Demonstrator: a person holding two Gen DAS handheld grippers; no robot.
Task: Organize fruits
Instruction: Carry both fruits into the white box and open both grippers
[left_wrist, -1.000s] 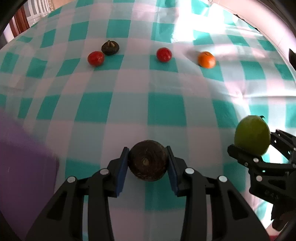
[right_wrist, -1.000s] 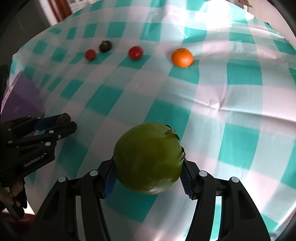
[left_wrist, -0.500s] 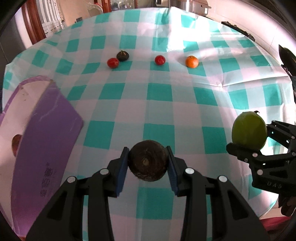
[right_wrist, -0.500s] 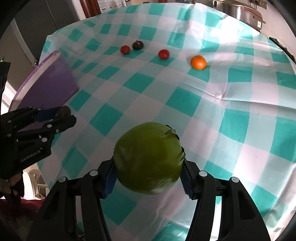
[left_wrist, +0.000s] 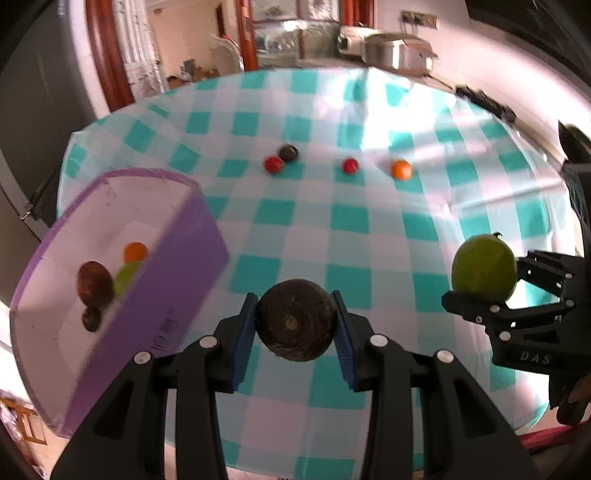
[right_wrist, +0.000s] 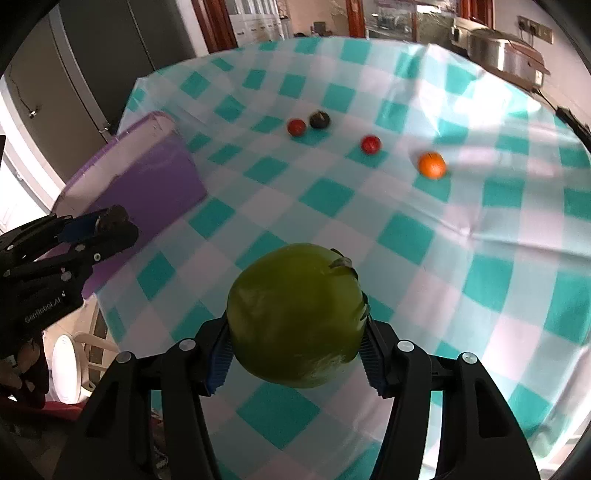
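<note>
My left gripper (left_wrist: 295, 325) is shut on a dark brown round fruit (left_wrist: 295, 323) and holds it above the checked tablecloth (left_wrist: 369, 229), right of the purple box (left_wrist: 177, 295). My right gripper (right_wrist: 295, 332) is shut on a large green fruit (right_wrist: 295, 317), also held above the cloth; it shows at the right of the left wrist view (left_wrist: 484, 269). The box holds a brown fruit (left_wrist: 94, 282), a green one (left_wrist: 125, 277), an orange one (left_wrist: 135, 251) and a small dark one (left_wrist: 91, 319).
Far across the table lie two red fruits (left_wrist: 273, 164) (left_wrist: 350, 165), a dark fruit (left_wrist: 288, 152) and an orange (left_wrist: 401, 168). The table's near edge runs just below both grippers. A steel cooker (left_wrist: 397, 51) stands behind the table.
Both grippers have risen and drawn back with their fruits. The far fruits look smaller, and the purple box with its contents has come into view at the left.
</note>
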